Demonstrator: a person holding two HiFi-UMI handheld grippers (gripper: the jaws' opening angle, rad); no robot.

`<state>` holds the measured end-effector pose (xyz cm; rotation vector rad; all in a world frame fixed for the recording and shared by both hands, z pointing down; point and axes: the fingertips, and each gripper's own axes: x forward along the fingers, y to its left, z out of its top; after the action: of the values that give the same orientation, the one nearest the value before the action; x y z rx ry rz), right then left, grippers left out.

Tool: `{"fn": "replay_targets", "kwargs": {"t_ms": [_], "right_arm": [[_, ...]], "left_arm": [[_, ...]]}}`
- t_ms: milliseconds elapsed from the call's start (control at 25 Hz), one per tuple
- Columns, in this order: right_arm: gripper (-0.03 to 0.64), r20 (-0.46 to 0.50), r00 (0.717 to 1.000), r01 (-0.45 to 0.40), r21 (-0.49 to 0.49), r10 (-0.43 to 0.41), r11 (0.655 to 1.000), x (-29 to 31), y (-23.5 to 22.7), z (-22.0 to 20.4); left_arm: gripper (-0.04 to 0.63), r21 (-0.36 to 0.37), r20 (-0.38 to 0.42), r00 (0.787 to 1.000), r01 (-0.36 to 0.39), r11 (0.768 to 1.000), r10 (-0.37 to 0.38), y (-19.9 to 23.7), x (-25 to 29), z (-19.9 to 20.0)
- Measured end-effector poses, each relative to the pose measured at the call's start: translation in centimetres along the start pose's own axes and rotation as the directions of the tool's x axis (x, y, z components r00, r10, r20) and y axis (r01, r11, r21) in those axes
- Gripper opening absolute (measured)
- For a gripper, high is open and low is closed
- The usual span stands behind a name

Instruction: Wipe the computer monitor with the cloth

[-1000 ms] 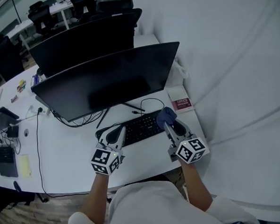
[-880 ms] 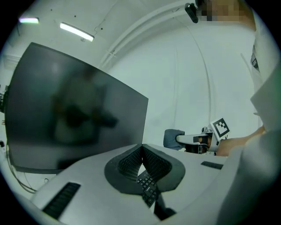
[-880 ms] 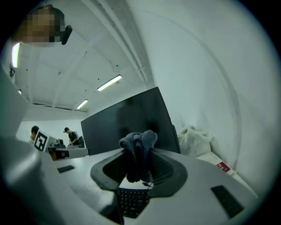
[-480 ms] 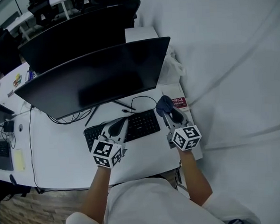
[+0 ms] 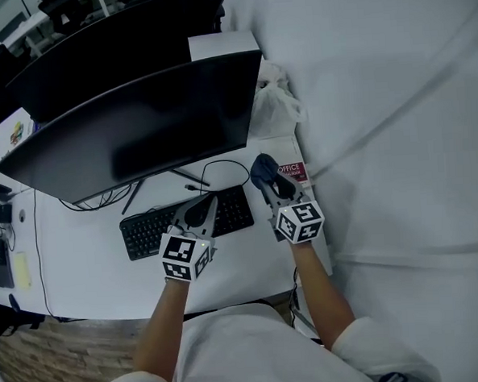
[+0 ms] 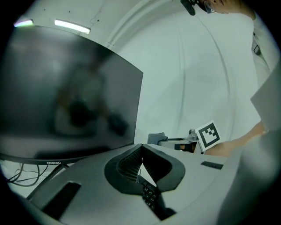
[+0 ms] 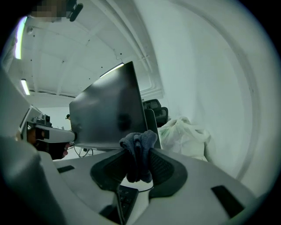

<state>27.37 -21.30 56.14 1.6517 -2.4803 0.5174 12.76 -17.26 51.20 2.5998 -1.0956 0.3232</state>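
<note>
White desk carries a wide curved black monitor, with a black keyboard lying before it. The right gripper hangs near the screen's right edge, jaws clamped on a bunched dark blue cloth. The left gripper hovers over the keyboard, jaws pressed together, empty.

right tongs: cloth carried forward, nearer monitor | left tongs: shifted rightward over keyboard

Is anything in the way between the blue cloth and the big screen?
Nothing visible blocks it. The right gripper holds the cloth in open air, the monitor ahead. The keyboard lies low on the desk.
</note>
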Motion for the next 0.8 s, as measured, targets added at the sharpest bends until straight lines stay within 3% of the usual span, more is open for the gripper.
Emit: {"fn": "replay_targets", "kwargs": {"t_ms": [560, 720, 800], "right_arm": [[0.132, -0.057, 0.998, -0.024, -0.037, 0.022, 0.999, 7.0, -5.2, -2.0], [0.132, -0.052, 0.998, -0.025, -0.002, 0.025, 1.000, 8.1, -5.6, -2.3], [0.132, -0.038, 0.999, -0.027, 0.068, 0.030, 0.997, 8.7, -5.9, -2.7]], "left_arm": [[0.011, -0.035, -0.069, 0.995, -0.078, 0.996, 0.076, 1.6, 2.5, -1.8], [0.011, -0.040, -0.091, 0.992, -0.088, 0.995, 0.084, 1.6, 2.8, -2.2], [0.011, -0.042, -0.100, 0.991, -0.095, 0.995, 0.091, 1.7, 2.8, -2.4]]}}
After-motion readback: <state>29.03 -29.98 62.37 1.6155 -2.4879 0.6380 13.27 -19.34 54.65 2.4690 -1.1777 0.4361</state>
